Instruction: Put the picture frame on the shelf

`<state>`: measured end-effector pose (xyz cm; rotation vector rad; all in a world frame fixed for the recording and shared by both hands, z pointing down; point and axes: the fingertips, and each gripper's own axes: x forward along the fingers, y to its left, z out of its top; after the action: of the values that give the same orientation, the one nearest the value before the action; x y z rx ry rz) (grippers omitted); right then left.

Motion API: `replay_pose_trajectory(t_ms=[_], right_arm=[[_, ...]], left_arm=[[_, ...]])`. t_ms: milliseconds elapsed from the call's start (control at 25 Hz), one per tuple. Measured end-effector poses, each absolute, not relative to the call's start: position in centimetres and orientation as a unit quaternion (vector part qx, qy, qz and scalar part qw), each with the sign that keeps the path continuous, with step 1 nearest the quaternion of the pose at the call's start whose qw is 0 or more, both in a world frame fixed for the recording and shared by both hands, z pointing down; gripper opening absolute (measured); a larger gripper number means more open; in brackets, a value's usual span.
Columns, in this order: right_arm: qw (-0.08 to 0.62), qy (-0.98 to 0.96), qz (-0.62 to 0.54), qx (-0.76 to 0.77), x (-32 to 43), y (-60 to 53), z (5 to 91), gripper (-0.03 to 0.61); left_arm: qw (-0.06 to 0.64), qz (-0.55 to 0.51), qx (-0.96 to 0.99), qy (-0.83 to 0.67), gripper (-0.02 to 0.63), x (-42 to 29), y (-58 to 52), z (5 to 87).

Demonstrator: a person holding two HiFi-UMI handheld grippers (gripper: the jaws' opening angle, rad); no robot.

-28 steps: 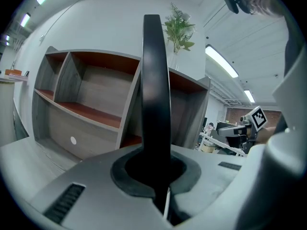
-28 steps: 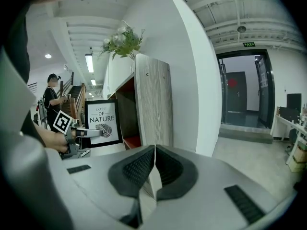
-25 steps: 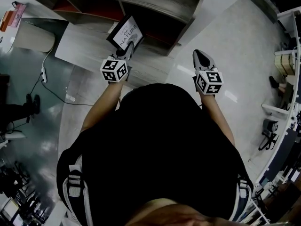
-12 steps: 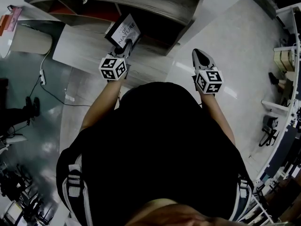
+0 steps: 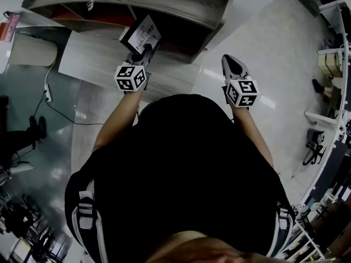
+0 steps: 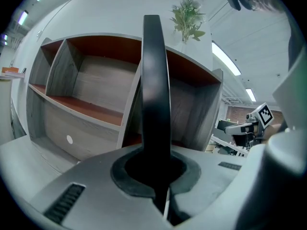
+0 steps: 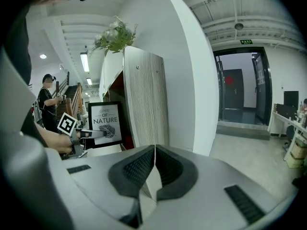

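Black and seen edge-on, the picture frame stands upright between the jaws of the left gripper. The jaws are clamped on its lower edge. Straight ahead of these jaws, behind the frame, rises a divider of the grey wooden shelf, with open compartments to the left and right of it. Whether the frame touches the shelf I cannot tell. A green plant sits on the shelf top, above and just right of the jaws.

The right gripper has its jaws pressed together with nothing between them. The shelf's pale end panel stands ahead of them. The frame, printed with a leaf and "LOVE OF NATURE", shows off to their left.
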<state>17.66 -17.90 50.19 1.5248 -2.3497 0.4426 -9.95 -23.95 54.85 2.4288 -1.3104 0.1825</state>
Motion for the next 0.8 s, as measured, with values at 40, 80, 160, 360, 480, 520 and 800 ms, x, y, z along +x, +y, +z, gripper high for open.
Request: replay_pose_trajectory(t_ms=[40,80,160,360,480,520,800], right_arm=[[0.153,-0.818,0.155,0.532,17.7,-17.9,50.3,0.015],[0.154,-0.818,0.155,0.532,17.7,-18.0,50.4,0.015],[0.155,-0.818,0.156,0.532,17.6,-18.1,50.4,0.015],[0.156,-0.817,0.158,0.531,17.4,-18.4,50.5,0.015],[0.158,-0.817,0.159,0.531,17.3,-18.6,50.7,0.016],[0.158,-0.817,0.160,0.531,17.3,-18.6,50.8,0.015],[0.161,-0.817,0.163,0.529,17.3,-18.9,51.2,0.015]], left_arm=[[0.188,0.065,0.863,-0.465,0.028,-9.9,-24.1,55.0],[0.189,0.064,0.863,-0.464,0.028,-9.9,-24.2,55.1],[0.190,0.063,0.863,-0.464,0.028,-9.9,-24.4,55.1],[0.188,0.061,0.861,-0.468,0.028,-9.8,-25.2,55.1],[0.186,0.062,0.861,-0.468,0.028,-9.6,-25.8,55.3],[0.186,0.062,0.862,-0.468,0.028,-9.5,-25.9,55.4],[0.188,0.063,0.859,-0.472,0.028,-9.0,-27.0,56.0]])
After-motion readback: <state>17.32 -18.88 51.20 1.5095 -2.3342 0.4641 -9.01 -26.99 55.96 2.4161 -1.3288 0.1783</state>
